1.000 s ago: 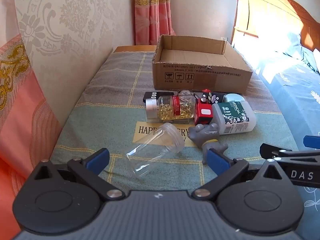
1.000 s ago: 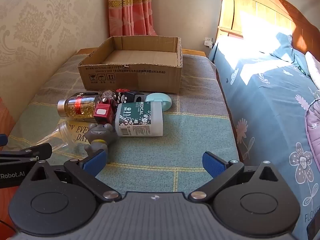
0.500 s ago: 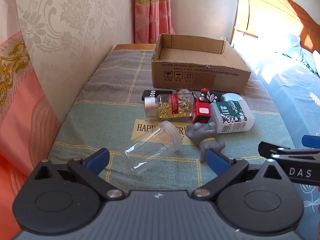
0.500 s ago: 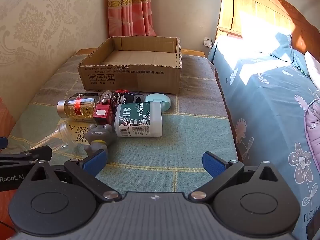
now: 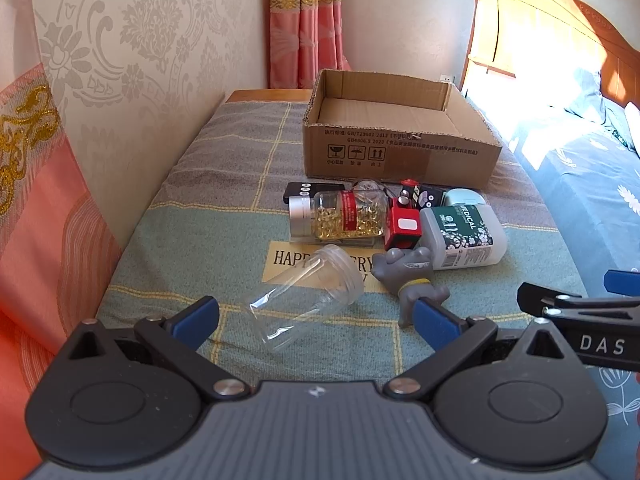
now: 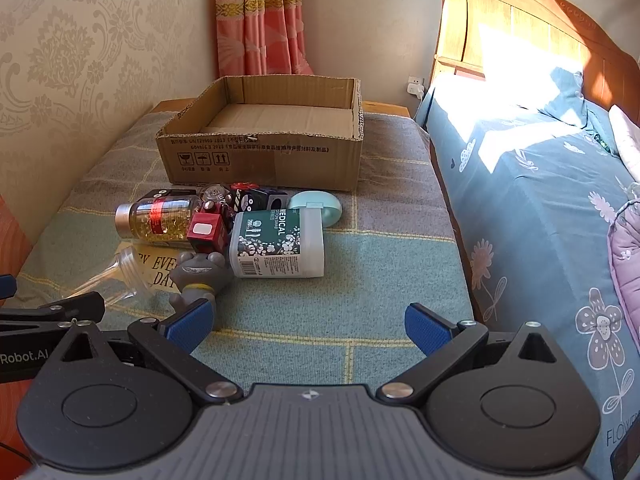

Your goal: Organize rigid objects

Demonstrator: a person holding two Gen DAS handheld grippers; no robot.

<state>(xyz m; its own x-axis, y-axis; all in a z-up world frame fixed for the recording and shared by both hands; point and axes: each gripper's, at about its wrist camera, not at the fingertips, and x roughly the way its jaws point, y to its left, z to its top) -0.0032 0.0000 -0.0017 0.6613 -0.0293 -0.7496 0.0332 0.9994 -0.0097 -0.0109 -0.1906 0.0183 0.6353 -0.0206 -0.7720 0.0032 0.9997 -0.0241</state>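
Observation:
An open cardboard box (image 5: 400,148) (image 6: 264,152) stands at the far end of the cloth-covered table. In front of it lie a clear empty jar (image 5: 304,300) (image 6: 108,276), a bottle of gold capsules (image 5: 340,216) (image 6: 160,218), a red cube (image 5: 403,232) (image 6: 206,232), a grey toy figure (image 5: 412,276) (image 6: 198,272), a white-green MEDICAL container (image 5: 464,236) (image 6: 276,242), a mint case (image 6: 316,206) and small black items (image 5: 304,192). My left gripper (image 5: 316,320) is open, just short of the clear jar. My right gripper (image 6: 308,324) is open and empty over bare cloth.
A wallpapered wall (image 5: 120,60) runs along the table's left side. A bed with a blue floral cover (image 6: 540,200) and wooden headboard (image 6: 520,28) lies to the right. A pink curtain (image 5: 304,20) hangs behind the box.
Both grippers have drawn back slightly from the objects; the left view shifted a little. Nothing was grasped or moved.

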